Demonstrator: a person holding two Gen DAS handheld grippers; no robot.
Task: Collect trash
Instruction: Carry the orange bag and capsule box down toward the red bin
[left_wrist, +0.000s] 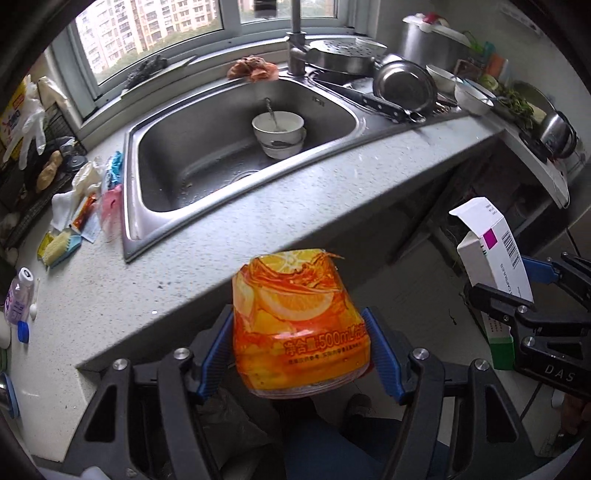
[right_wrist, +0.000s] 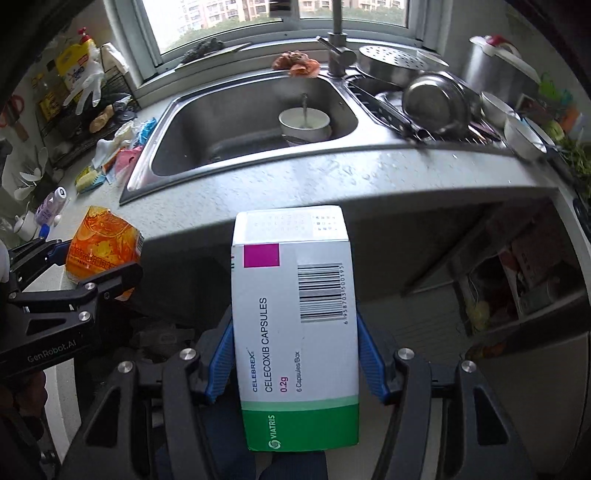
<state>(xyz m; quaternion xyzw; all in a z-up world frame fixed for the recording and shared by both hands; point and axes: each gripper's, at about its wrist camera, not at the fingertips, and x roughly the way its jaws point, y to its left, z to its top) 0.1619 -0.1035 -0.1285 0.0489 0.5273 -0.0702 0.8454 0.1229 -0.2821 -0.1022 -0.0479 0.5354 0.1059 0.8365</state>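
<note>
My left gripper (left_wrist: 301, 349) is clamping an orange wrapper (left_wrist: 295, 325); my right gripper (right_wrist: 295, 354) is gripping a capsule box (right_wrist: 295, 321); bowls (left_wrist: 279, 134) are sitting in the sink (left_wrist: 177, 155).

The left gripper (left_wrist: 301, 354) clamps an orange drink wrapper (left_wrist: 299, 325). To its right, the right gripper (left_wrist: 517, 295) pinches a white medicine box (left_wrist: 493, 254). A sink (left_wrist: 207, 162) lies ahead.

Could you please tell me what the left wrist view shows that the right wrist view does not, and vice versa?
Only the left wrist view shows the orange label's "500mL" print and the small steel pot at far right. Only the right wrist view shows the box's "CELECOXIB CAPSULES" print and the yellow bottle. Both show the sink, its stacked bowls, and each gripper clamping its item.
</note>
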